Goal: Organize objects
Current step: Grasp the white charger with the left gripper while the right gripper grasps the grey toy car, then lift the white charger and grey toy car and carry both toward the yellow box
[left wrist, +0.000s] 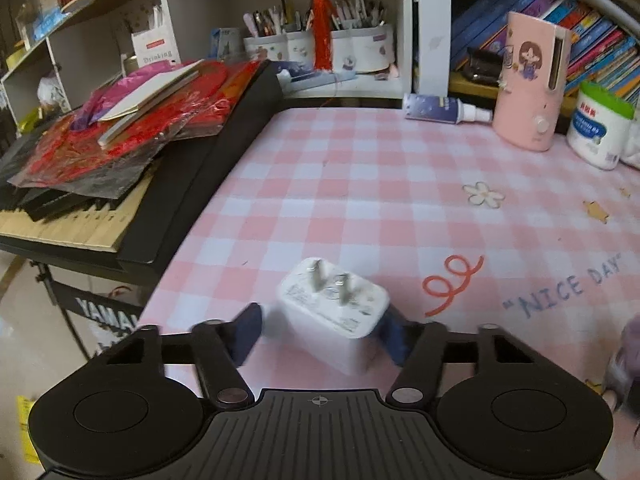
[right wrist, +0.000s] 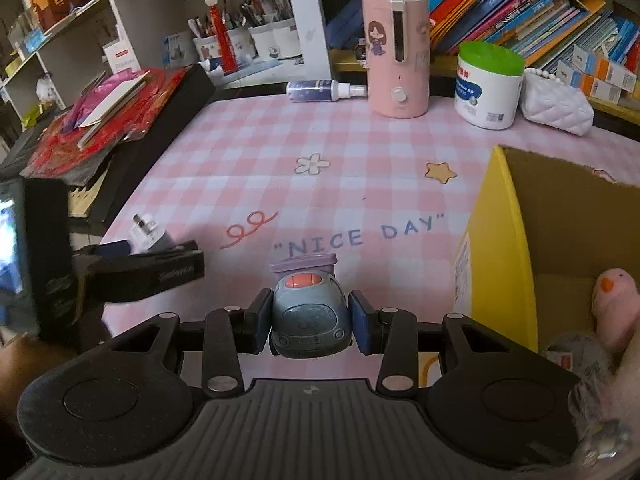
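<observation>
A white charger plug (left wrist: 332, 304) rests on the pink checked tablecloth (left wrist: 360, 184), prongs pointing up. My left gripper (left wrist: 320, 336) straddles it. The right pad touches the plug's side, and the blurred left pad stands a small gap away from it. The same gripper (right wrist: 160, 256) and plug (right wrist: 146, 234) show at the left of the right wrist view. My right gripper (right wrist: 310, 322) is shut on a small blue-grey toy car (right wrist: 308, 316) with a purple top, just left of a cardboard box (right wrist: 504, 240) with a yellow outside. A pink plush toy (right wrist: 614, 300) lies in the box.
A black keyboard (left wrist: 168, 208) piled with red papers borders the table's left side. Along the back stand a pink humidifier (left wrist: 528, 80), a white jar with a green lid (left wrist: 600, 128), a spray bottle (left wrist: 440, 108) and a white quilted purse (right wrist: 556, 104). Shelves of books and pen pots stand behind.
</observation>
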Available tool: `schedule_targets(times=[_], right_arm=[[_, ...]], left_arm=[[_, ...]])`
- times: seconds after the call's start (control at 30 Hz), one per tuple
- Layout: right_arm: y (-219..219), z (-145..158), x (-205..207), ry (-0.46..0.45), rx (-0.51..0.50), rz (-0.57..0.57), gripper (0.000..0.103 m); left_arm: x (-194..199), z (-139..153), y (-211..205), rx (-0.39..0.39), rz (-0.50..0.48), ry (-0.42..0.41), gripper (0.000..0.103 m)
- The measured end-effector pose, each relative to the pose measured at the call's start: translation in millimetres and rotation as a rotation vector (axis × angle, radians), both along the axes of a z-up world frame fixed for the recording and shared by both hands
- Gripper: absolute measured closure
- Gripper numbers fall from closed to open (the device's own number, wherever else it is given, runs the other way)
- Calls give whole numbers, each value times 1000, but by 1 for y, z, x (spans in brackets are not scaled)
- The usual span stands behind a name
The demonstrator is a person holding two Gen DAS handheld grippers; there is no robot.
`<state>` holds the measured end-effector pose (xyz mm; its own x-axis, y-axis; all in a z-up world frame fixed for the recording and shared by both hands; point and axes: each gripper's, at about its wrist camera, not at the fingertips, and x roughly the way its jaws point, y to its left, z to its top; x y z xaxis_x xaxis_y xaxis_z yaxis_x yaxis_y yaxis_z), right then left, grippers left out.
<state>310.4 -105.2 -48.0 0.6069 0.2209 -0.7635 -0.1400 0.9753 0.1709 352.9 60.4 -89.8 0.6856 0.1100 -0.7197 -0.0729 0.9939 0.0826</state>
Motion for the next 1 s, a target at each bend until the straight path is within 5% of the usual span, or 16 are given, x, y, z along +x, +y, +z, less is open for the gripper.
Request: schedule_targets(times=[0.03, 0.37, 0.67, 1.0], right_arm=[[1, 0, -2, 0, 4, 7, 65], [3, 1, -33, 3, -14, 41, 65], [13, 12, -68, -52, -45, 73, 65], [10, 23, -144, -60, -34, 37, 65]], left_arm=[[0, 1, -1, -10, -12, -1, 59], [-36, 25, 10, -94, -18, 0, 60], [-113, 67, 28, -166, -37, -52, 60], [-206, 83, 44, -194, -88, -63, 60]])
